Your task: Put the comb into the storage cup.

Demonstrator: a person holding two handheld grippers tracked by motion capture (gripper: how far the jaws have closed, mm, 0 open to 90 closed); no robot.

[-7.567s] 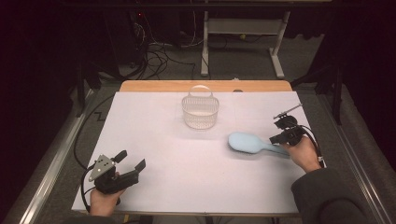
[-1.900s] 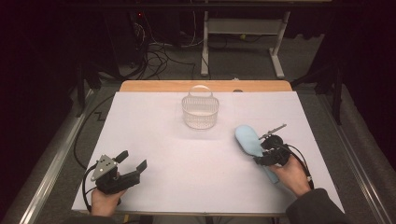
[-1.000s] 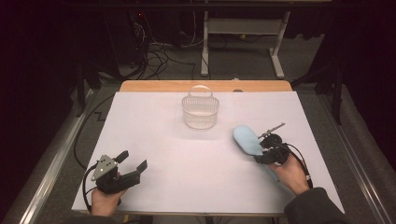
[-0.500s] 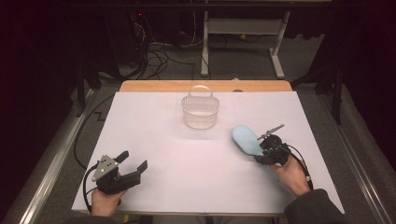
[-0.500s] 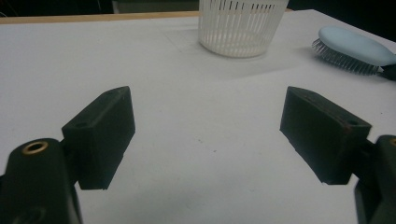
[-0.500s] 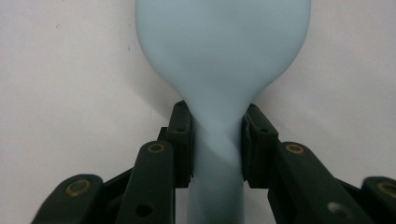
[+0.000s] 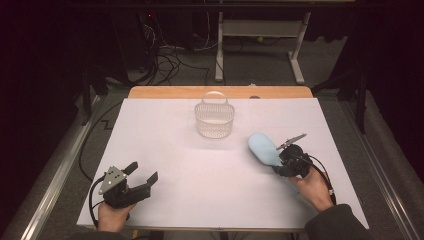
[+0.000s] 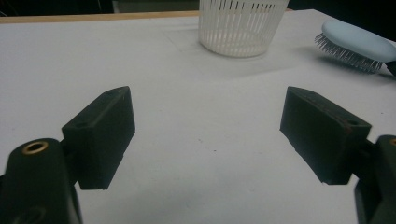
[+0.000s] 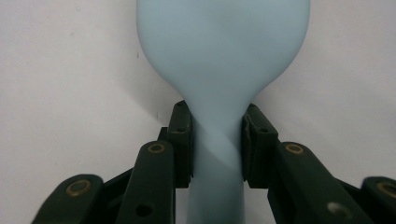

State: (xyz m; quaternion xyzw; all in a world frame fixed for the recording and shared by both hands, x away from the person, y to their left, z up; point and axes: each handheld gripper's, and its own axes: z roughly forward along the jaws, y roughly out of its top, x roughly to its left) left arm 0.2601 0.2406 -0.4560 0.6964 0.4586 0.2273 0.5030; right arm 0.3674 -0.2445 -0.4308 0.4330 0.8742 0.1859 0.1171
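A light blue hairbrush [image 7: 264, 148] is held just above the white table at the right, bristles down, its head pointing up-left toward the basket. My right gripper [image 7: 283, 159] is shut on the brush's handle; in the right gripper view the handle [image 9: 217, 140] sits pinched between both black jaws. From the left gripper view the brush [image 8: 358, 43] shows far right with its bristles underneath. A white slatted basket [image 7: 214, 117] with a hoop handle stands at the back centre. My left gripper [image 7: 142, 176] rests near the front left edge, open, with bare table between its jaws.
The white sheet [image 7: 175, 150] covers the table, with a wooden strip [image 7: 165, 92] along the far edge. Beyond the table lie cables [image 7: 165, 47] and a white desk frame [image 7: 260, 30] on the floor. A metal rail [image 7: 55, 180] runs along the left side.
My right gripper came down from the far right edge and took hold of the brush handle, turning the brush so its head points up-left. The left gripper stayed put.
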